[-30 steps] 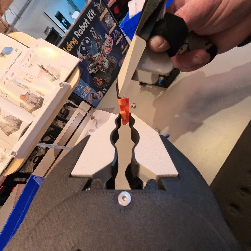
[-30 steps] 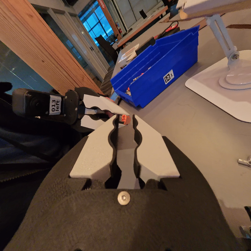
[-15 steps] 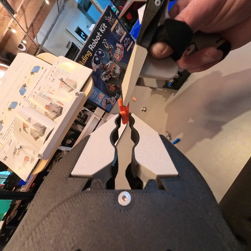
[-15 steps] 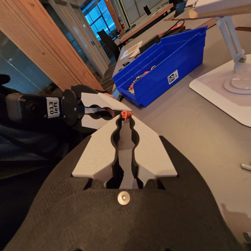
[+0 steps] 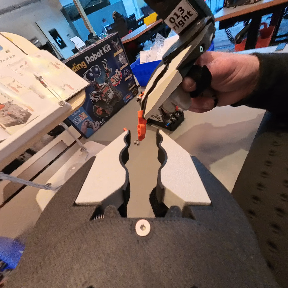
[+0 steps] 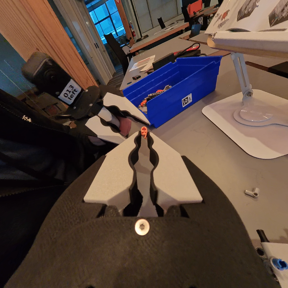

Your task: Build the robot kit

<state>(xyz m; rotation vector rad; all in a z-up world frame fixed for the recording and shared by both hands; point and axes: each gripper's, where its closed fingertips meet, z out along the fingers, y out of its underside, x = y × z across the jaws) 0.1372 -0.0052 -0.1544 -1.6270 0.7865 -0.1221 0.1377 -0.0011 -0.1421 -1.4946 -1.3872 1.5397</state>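
Note:
A small orange beam with holes (image 5: 141, 127) hangs by its top end from my right gripper (image 5: 142, 111), which is shut on it and held by a hand. My left gripper (image 5: 143, 133) is open, its fingertips on either side of the beam's lower end and apart from it. In the right wrist view the beam (image 6: 143, 131) sits pinched between my right gripper's (image 6: 143, 134) tips. The left gripper (image 6: 135, 129) shows just behind it with its jaws spread.
On the grey table stand a blue bin (image 6: 194, 81) of parts, a white book stand (image 6: 249, 124) with an open instruction booklet (image 5: 31, 87), a robot kit box (image 5: 106, 87) and a partly built model (image 5: 169, 120). Small loose pieces (image 5: 136, 142) and a grey connector (image 6: 253, 193) lie about. My left and right fingertips are right by each other. From either gripper's tips it is about 20 cm to the grey connector (image 6: 253, 193).
My left gripper has opened and let go of the orange beam. My right gripper has shut on the beam's other end and now holds it alone.

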